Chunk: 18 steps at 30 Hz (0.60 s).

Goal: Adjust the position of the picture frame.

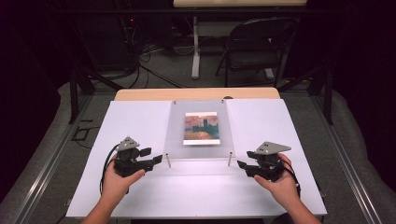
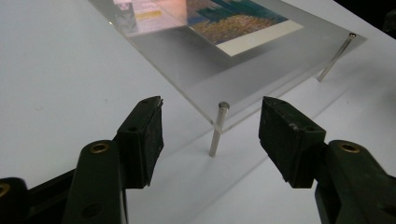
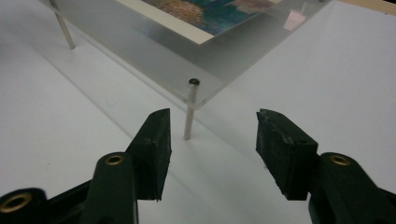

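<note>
Left claw [image 1: 158,158] held open, nothing between its jaws; a metal pin [image 2: 217,128] stands just ahead. Right claw [image 1: 241,164] likewise open and empty, facing the other near pin [image 3: 190,108]. Clear panel [image 1: 177,135] with picture [image 1: 201,128] is raised on pins, mid-surface [image 1: 135,126], toward the far edge.

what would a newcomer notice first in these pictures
First the colourful picture under a clear acrylic panel, raised on thin metal pins in the middle of the white table. Next, the two hand-held grippers flanking its near corners: the left gripper and the right gripper, each open and aimed at a corner pin.
</note>
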Available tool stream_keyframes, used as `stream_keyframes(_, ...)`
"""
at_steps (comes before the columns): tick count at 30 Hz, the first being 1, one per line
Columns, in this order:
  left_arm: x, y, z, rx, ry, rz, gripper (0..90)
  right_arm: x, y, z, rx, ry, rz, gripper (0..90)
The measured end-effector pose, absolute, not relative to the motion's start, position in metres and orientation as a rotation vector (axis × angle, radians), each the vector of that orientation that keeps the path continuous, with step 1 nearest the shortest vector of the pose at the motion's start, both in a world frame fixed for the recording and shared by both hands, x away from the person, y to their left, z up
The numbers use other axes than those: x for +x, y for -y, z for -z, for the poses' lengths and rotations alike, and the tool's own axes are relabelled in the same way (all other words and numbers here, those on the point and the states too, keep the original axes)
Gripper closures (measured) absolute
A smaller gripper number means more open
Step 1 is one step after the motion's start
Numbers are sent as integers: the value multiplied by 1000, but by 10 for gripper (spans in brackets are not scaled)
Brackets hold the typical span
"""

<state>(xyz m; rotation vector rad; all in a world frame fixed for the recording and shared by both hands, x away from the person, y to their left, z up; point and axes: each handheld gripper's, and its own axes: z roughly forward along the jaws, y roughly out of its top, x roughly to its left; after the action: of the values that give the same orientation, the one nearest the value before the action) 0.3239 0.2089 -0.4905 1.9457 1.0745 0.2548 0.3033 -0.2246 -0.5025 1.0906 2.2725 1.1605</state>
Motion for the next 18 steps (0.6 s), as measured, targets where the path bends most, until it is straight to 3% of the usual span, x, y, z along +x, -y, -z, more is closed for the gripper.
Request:
stream_keyframes(10, 357, -207, 473, 1911, -1106, -269, 391, 334, 232, 479, 1115, -2230, -1145, 447)
stream_keyframes(18, 382, -198, 470, 1919, -1074, -344, 386, 364, 231, 486, 1152, -2215, -1129, 452)
